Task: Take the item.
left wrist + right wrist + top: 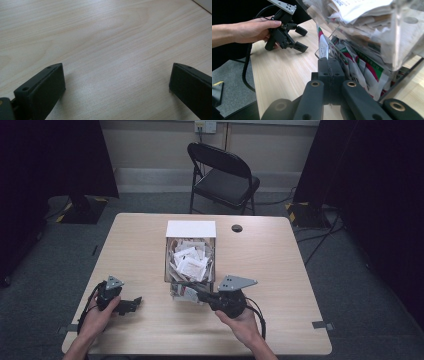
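Matt pale wood table (280, 270), glossy paper sachets (359, 67)

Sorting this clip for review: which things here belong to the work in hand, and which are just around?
In the job:
right gripper, shut on a packet
clear dispenser box of packets
left gripper, open over the table

Just around:
folding chair
cables on the floor

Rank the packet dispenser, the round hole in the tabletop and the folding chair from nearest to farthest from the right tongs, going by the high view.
1. The packet dispenser, mid-table; the right tongs are at its near, lower end.
2. The round hole, near the table's far edge, right of the dispenser.
3. The folding chair, on the floor beyond the table's far edge.
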